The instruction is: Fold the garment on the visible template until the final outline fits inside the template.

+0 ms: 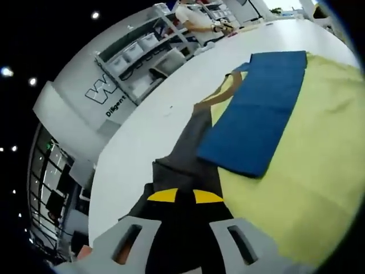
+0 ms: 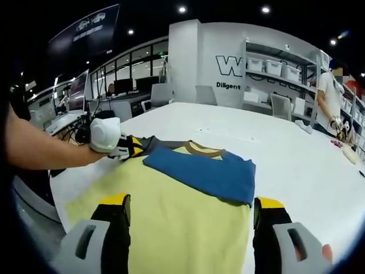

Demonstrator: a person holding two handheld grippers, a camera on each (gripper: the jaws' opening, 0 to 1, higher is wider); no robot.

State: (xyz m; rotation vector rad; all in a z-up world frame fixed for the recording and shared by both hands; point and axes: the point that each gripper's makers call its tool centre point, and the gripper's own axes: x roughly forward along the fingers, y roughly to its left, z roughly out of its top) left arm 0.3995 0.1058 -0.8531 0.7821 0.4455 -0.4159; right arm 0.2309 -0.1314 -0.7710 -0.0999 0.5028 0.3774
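A blue garment (image 1: 256, 114) with a brown collar (image 2: 199, 149) lies folded on a yellow template sheet (image 1: 308, 188) on the white table (image 1: 171, 108). Its dark grey sleeve (image 1: 191, 154) stretches off the sheet toward my left gripper (image 1: 185, 197), whose jaws stand close together, shut on the sleeve end. In the right gripper view the left gripper (image 2: 128, 149) sits at the garment's (image 2: 205, 171) left side, held by a person's arm (image 2: 40, 151). My right gripper (image 2: 191, 201) hovers over the near part of the sheet (image 2: 182, 228), jaws wide apart, nothing between them.
The table's edge (image 2: 74, 182) runs close on the left, with desks and monitors (image 2: 74, 97) beyond it. At the far right a person (image 2: 331, 97) stands by shelves with bins (image 2: 274, 68). Chairs (image 2: 279, 105) line the table's far side.
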